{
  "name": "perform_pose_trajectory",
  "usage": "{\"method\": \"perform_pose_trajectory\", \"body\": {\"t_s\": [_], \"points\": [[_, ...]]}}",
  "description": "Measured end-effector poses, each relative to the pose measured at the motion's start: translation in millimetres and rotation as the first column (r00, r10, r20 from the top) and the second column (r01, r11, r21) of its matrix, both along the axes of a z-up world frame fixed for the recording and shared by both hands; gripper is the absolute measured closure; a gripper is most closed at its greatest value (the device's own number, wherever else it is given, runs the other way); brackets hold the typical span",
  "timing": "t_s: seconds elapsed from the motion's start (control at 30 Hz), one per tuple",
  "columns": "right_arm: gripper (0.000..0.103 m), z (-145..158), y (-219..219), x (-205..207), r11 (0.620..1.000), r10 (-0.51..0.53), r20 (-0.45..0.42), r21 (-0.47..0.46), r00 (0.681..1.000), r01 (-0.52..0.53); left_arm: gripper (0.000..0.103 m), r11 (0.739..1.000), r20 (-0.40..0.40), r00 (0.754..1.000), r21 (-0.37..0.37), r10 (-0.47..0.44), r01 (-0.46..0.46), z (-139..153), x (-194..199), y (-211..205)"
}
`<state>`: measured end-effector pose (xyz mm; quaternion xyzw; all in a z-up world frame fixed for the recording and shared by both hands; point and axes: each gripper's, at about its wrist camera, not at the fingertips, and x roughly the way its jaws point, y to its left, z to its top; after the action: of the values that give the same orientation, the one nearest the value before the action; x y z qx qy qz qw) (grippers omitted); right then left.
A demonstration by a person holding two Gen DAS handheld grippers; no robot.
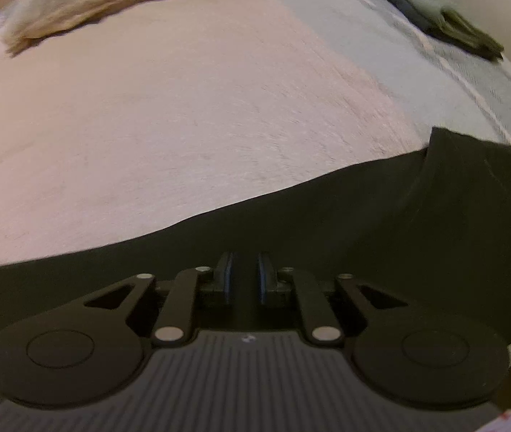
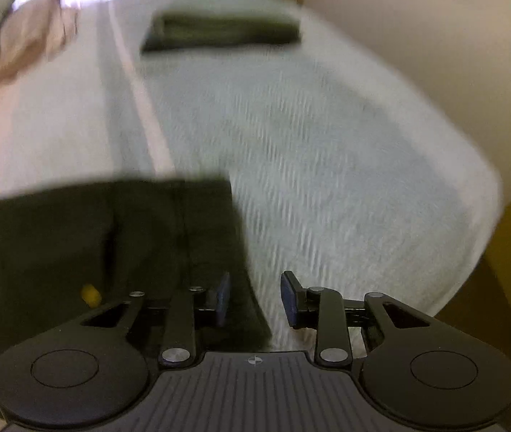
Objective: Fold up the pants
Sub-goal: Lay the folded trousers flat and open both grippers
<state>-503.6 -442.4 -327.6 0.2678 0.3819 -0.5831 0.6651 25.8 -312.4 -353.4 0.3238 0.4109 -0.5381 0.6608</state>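
I'm looking down on a bed (image 2: 327, 165) that fills both views, its pale ribbed cover running out to a cream wall (image 2: 417, 46) on the right. A pink blanket (image 1: 169, 115) lies across the cover's left part. At the far end of the bed sit a pinkish pillow (image 2: 28, 36) and, in the left view, a rumpled tan cloth (image 1: 86, 10). A small stack of folded dark green clothes (image 2: 219, 30) rests on the cover near the wall side, well apart from my work. The black pants (image 1: 291, 216) lie flat at the near edge, straddling blanket and cover. My left gripper (image 1: 245, 277) hangs over them, nearly clenched, nothing visibly pinched. My right gripper (image 2: 255, 297) stands released over the pants' right edge. No containers show
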Motion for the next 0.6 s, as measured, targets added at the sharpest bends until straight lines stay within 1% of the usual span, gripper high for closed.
{"method": "perform_pose_trajectory", "body": {"t_s": [0.03,0.07,0.13,0.17,0.2,0.23,0.27,0.3,0.37,0.43,0.53,0.6], "points": [[0.075,6,10,8,1.000,0.022,0.009,-0.022,1.000,-0.022,0.093,1.000,0.007,1.000,-0.003,0.014,-0.014,4,3,10],[0.075,8,21,18,0.998,0.051,0.023,-0.021,0.998,-0.051,0.093,1.000,0.011,1.000,-0.005,0.023,-0.023,5,4,18],[0.074,-1,43,43,0.993,0.114,0.047,0.029,0.992,-0.116,0.093,0.999,0.017,0.999,0.002,0.041,-0.041,4,10,36],[0.074,-12,52,54,0.988,0.138,0.032,0.065,0.990,-0.140,0.092,0.998,0.014,0.998,0.013,0.058,-0.058,1,15,45],[0.074,-30,62,66,0.980,0.158,-0.010,0.122,0.987,-0.156,0.091,0.997,0.009,0.998,0.024,0.070,-0.070,-2,19,52],[0.074,-44,67,74,0.980,0.152,-0.062,0.139,0.986,-0.142,0.091,0.996,0.010,0.996,0.040,0.084,-0.085,-5,25,62],[0.074,-50,73,79,0.985,0.132,-0.096,0.125,0.987,-0.120,0.091,0.994,0.021,0.995,0.058,0.096,-0.097,-6,29,69],[0.074,-47,77,84,0.991,0.098,-0.113,0.104,0.989,-0.087,0.091,0.992,0.030,0.994,0.073,0.103,-0.105,-5,35,77],[0.074,-25,83,95,0.997,0.026,-0.110,0.077,0.994,-0.018,0.087,0.992,0.044,0.994,0.078,0.100,-0.104,4,47,94],[0.074,-2,94,104,0.998,0.007,-0.039,0.066,0.999,-0.004,0.074,0.992,0.053,0.993,0.068,0.103,-0.107,18,60,113],[0.074,25,125,129,0.995,-0.002,0.050,0.101,0.999,-0.003,0.072,0.991,0.077,0.991,0.059,0.112,-0.117,46,77,143],[0.074,40,151,149,0.990,0.004,0.098,0.139,0.995,-0.018,0.070,0.990,0.100,0.989,0.077,0.113,-0.121,65,86,160]]}}
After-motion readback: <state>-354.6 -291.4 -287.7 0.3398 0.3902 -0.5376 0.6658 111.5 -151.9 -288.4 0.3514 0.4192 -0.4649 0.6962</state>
